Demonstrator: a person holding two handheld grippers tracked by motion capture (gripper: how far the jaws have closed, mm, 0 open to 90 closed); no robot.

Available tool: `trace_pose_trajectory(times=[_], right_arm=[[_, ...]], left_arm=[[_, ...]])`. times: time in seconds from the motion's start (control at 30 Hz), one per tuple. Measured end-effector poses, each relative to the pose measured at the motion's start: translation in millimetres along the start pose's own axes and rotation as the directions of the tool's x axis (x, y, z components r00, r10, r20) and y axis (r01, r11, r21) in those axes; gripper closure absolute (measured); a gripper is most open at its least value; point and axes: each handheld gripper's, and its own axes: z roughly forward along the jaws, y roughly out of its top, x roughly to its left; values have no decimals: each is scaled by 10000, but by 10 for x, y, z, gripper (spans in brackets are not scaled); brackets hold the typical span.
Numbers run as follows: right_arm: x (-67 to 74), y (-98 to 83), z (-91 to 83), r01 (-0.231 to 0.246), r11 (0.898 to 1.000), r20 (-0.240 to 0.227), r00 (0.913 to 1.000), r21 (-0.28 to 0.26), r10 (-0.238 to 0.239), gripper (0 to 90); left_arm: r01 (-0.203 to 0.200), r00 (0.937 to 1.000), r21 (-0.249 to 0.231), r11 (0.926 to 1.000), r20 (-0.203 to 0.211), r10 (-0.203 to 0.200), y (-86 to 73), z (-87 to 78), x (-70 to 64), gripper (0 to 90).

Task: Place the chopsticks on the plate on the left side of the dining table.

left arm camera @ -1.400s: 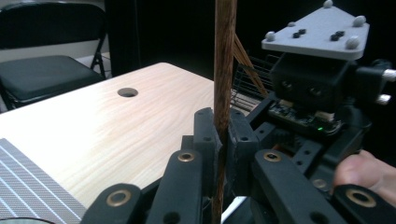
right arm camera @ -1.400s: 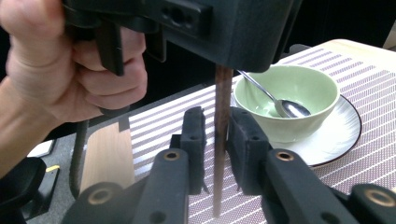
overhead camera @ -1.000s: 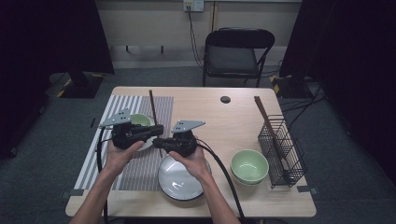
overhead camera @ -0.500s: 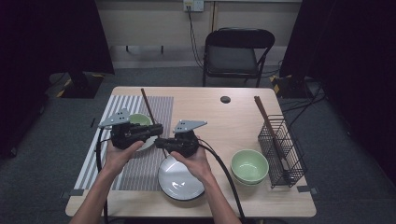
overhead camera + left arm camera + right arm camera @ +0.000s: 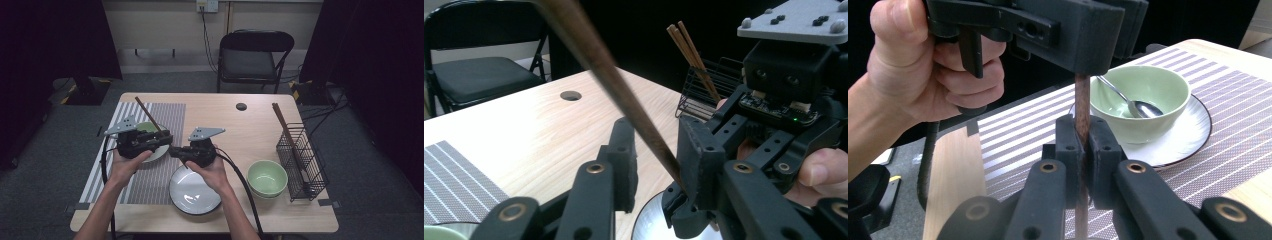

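A long brown chopstick [image 5: 147,115] slants up and to the left over the striped mat. My right gripper [image 5: 1081,135] is shut on its lower end, both pads pressing the stick [image 5: 1081,95]. My left gripper [image 5: 659,145] faces the right one, jaws around the same chopstick [image 5: 624,95]. Its jaws have just been opening, and a gap shows on the stick's left side while the stick lies by the right pad. In the high view the left gripper [image 5: 165,140] and right gripper [image 5: 176,151] meet tip to tip above the table's middle left.
A green bowl [image 5: 1138,95] with a spoon [image 5: 1128,102] sits on a white plate on the striped mat [image 5: 155,175]. An empty white plate [image 5: 195,192], a second green bowl [image 5: 267,177] and a wire basket [image 5: 300,160] with chopsticks [image 5: 285,125] stand to the right. A chair [image 5: 250,55] is behind the table.
The chopstick's upper end has swung to the left, from nearly upright to a clear slant. Both hands have stayed in place.
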Motion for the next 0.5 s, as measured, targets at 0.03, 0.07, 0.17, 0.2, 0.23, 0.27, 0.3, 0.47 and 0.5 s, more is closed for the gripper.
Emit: trace_pose_trajectory(times=[0.03, 0.07, 0.17, 0.2, 0.23, 0.27, 0.3, 0.47, 0.5], right_arm=[[2, -3, -1, -4, 10000, -7, 10000, -6, 4, 859], [0, -7, -3, -21, 10000, -11, 10000, -13, 21, 859], [-7, -25, -8, -77, 9999, 26, 10000, 102, 77, 859], [-7, -31, -11, -70, 9999, 11, 10000, 128, 69, 859], [-4, -35, -13, -82, 9999, -21, 10000, 118, 82, 859], [1, -38, -14, -59, 9999, -32, 10000, 139, 59, 859], [4, -42, -13, -34, 9999, -60, 10000, 165, 35, 859], [19, -73, -11, 36, 9996, -141, 9999, 268, -32, 860], [23, -77, -14, 48, 9996, -166, 9999, 265, -44, 860]], left_arm=[[24, 10000, -10, 10000, -28, -24, 1, -3, -3, 644], [-54, 10000, -16, 10000, -69, 54, 7, -12, 1, 612], [20, 10000, -254, 9997, -85, -22, 19, -47, 16, 566], [61, 10000, -341, 9994, -33, -62, 22, -59, 23, 550], [38, 10000, -316, 9995, -88, -41, 28, -69, 29, 539], [56, 9998, -316, 9995, -188, -62, 35, -75, 29, 529], [89, 9996, -363, 9993, -270, -99, 39, -81, 28, 516], [-129, 9971, -304, 9995, -760, 105, 70, -87, -21, 480], [-152, 9970, -268, 9995, -764, 131, 70, -89, -10, 480]])
